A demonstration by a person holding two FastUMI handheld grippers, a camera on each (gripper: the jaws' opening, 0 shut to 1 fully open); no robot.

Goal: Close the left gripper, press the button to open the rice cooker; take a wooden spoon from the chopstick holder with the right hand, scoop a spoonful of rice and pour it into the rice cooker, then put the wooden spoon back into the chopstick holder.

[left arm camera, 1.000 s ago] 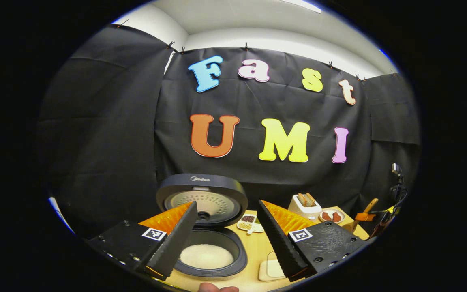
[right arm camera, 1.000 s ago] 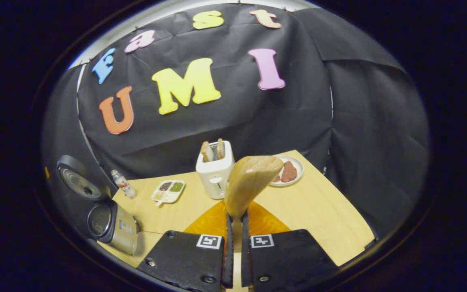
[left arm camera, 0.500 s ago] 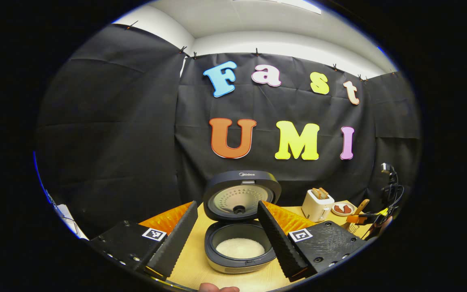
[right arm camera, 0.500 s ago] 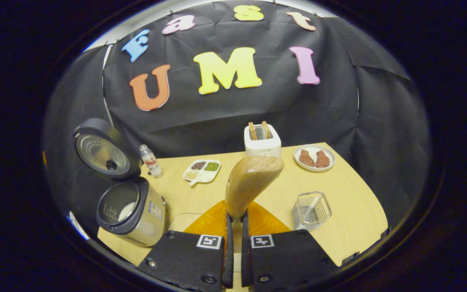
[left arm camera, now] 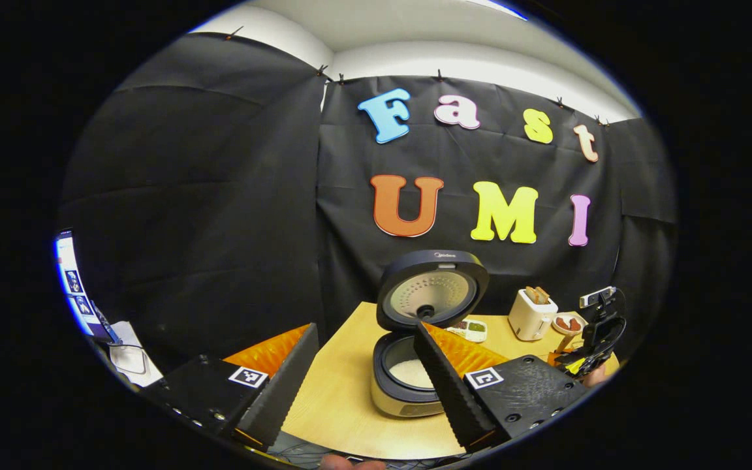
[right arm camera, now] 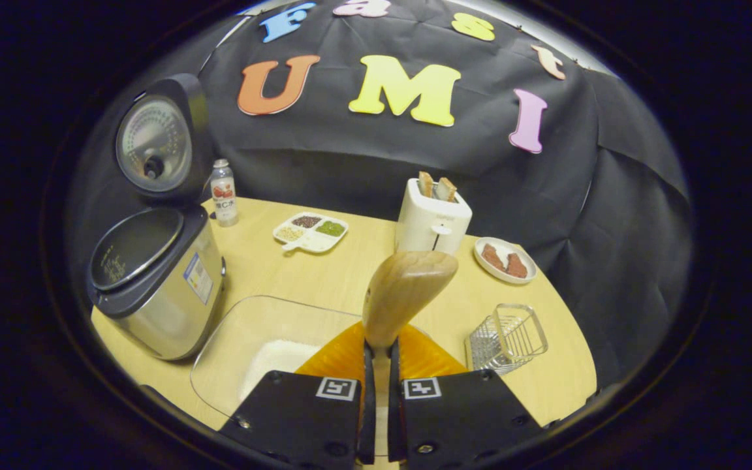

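Wooden spoon [right arm camera: 407, 287] is standing bowl-up in the right claw [right arm camera: 376, 365], pinched at its handle — light, stiff, smooth, so gripping low is wise. Beyond, the wire chopstick holder [right arm camera: 506, 336] is waiting on the table [right arm camera: 297, 274]; left claw [left arm camera: 366, 385] is gaping before the open rice cooker [left arm camera: 408, 385].

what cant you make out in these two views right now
- Wooden spoon handle, right gripper view: hidden between the right gripper fingers.
- Near end of the glass dish of rice, right gripper view: covered by that gripper's body.
- Rice cooker pot, left gripper view: partly behind a left gripper finger.
- Bottle label, right gripper view: too small.
- Rice cooker button: cannot tell in either view.
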